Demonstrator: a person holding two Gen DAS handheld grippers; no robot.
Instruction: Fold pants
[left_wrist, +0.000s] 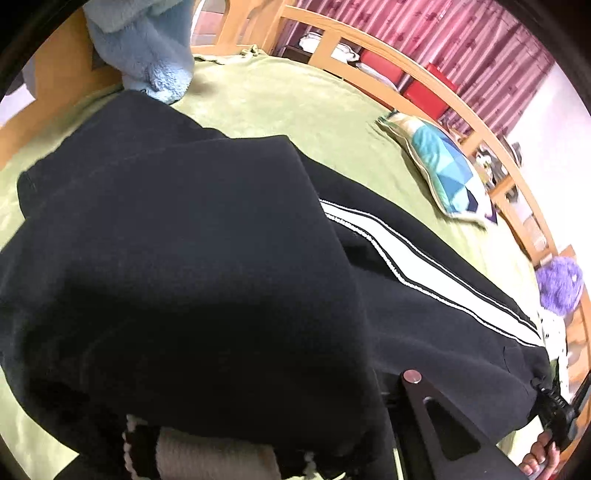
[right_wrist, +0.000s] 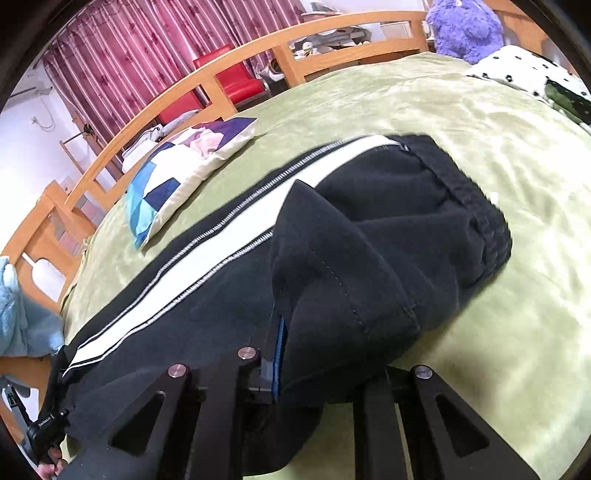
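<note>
The pants (right_wrist: 258, 266), black with a white side stripe (right_wrist: 207, 251), lie on the green bed cover (right_wrist: 498, 184), one part lifted and doubled over the rest. Both grippers are clamped on the fabric: the right gripper (right_wrist: 273, 373) pinches a raised fold near the waistband (right_wrist: 476, 218), and the left gripper (left_wrist: 373, 391) holds cloth that drapes over it. The step in hand appears to be carrying the lifted part across for a fold; the next move calls for matched travel of both hands and flat placement. The left fingertips are hidden under cloth. A pillow (right_wrist: 177, 173) lies nearby.
</note>
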